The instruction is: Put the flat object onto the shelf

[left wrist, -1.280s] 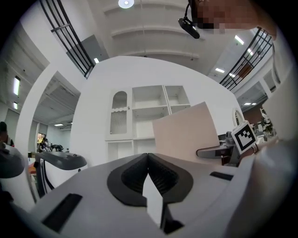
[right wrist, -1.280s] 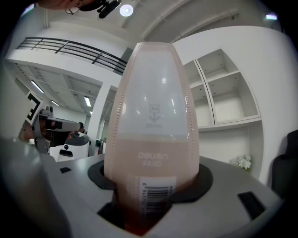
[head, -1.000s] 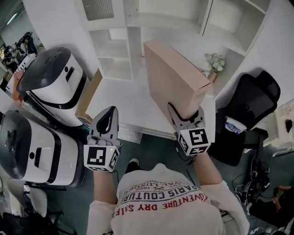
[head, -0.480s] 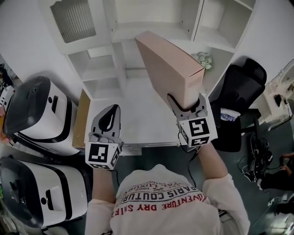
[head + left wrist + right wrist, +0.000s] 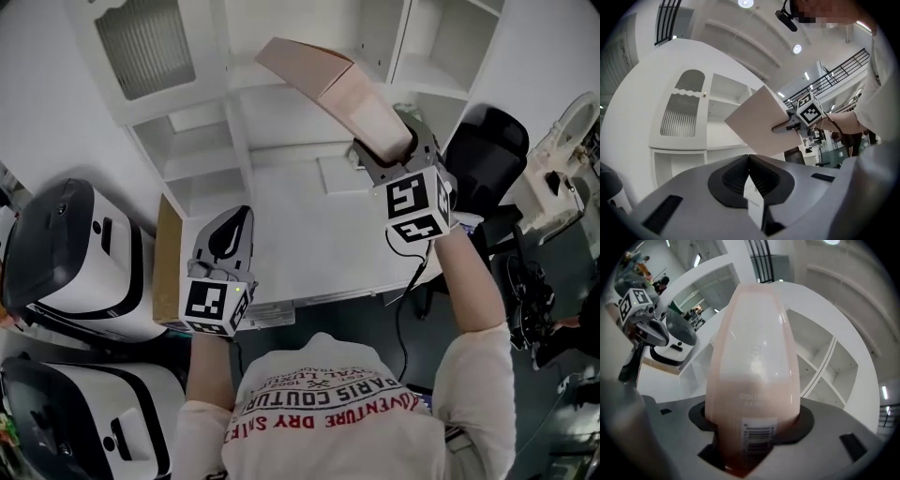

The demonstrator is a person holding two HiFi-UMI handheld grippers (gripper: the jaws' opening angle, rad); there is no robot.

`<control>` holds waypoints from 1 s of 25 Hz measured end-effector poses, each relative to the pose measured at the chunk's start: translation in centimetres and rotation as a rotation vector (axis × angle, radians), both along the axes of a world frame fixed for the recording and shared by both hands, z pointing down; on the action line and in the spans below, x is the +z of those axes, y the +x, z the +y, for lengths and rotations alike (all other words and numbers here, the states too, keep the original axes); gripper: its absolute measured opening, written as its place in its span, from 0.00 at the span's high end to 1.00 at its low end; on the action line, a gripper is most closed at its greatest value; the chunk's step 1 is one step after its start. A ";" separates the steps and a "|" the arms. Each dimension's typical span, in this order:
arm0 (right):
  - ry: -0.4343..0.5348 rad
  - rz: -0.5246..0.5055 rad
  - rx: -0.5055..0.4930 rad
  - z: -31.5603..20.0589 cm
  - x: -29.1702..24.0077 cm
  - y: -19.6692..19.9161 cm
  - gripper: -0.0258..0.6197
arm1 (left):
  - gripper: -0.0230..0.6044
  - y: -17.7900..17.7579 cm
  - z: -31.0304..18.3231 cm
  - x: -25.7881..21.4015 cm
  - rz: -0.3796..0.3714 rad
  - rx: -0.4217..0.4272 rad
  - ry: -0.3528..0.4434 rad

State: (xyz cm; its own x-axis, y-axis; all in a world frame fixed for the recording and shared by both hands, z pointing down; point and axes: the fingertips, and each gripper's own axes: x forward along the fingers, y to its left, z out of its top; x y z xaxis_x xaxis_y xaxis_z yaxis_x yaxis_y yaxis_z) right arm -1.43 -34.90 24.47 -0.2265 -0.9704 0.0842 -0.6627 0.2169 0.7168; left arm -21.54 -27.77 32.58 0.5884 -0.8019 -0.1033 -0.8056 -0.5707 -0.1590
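The flat pink box (image 5: 328, 80) is raised in front of the white shelf unit (image 5: 412, 42), tilted, with its far end near a shelf board. My right gripper (image 5: 389, 142) is shut on the box's near end; in the right gripper view the box (image 5: 754, 357) fills the space between the jaws, a barcode on its near end. My left gripper (image 5: 236, 223) hangs lower at the left above the white desk (image 5: 300, 234), shut on nothing. From the left gripper view, its jaws (image 5: 750, 161) meet, and the box (image 5: 757, 126) and right gripper (image 5: 787, 126) show beyond.
A cabinet door with ribbed glass (image 5: 141, 47) is at the shelf unit's upper left. Black-and-white machines (image 5: 66, 253) stand at the left, with a brown board (image 5: 167, 253) against the desk's side. A black office chair (image 5: 487, 150) is at the right.
My right gripper has lifted the box up and forward towards the shelf and tipped it flatter. The left gripper has stayed low and shut. The view has moved nearer the shelf.
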 end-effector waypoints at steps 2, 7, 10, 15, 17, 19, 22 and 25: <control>0.004 0.092 0.025 -1.0 -1.6 -0.3 0.49 | 0.94 -0.1 -0.2 -0.1 -0.005 0.013 0.002; 0.024 0.332 0.070 -3.5 -5.0 -1.6 0.49 | 0.94 -0.7 -0.6 0.0 0.001 0.018 -0.003; 0.074 0.471 0.095 -4.6 -6.4 -2.4 0.49 | 0.94 -1.0 -1.1 0.2 0.007 -0.003 -0.004; 0.090 0.608 0.089 -7.6 -7.0 -4.4 0.49 | 0.94 -1.2 -2.9 -0.1 -0.005 -0.030 -0.004; 0.062 0.660 0.072 -9.2 -6.0 -5.3 0.49 | 0.94 -1.4 -3.6 -0.2 -0.010 -0.044 0.001; 0.022 0.707 0.056 -10.7 -4.8 -5.8 0.48 | 0.94 -1.3 -4.4 -0.3 -0.007 -0.052 0.002; -0.032 0.750 0.033 -12.2 -3.0 -5.8 0.48 | 0.94 -1.1 -5.1 0.0 -0.006 -0.061 -0.004; -0.049 0.769 0.032 -13.5 -2.2 -5.7 0.48 | 0.94 -1.5 -6.0 0.6 0.002 -0.088 -0.018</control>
State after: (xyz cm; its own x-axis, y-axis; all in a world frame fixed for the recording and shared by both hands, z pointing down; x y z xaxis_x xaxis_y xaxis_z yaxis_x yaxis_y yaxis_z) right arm -7.13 -48.43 22.23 -0.0590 -0.9664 0.2501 0.0115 0.2499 0.9682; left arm -23.06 -33.77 33.17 0.5154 -0.8523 -0.0892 -0.8531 -0.5004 -0.1476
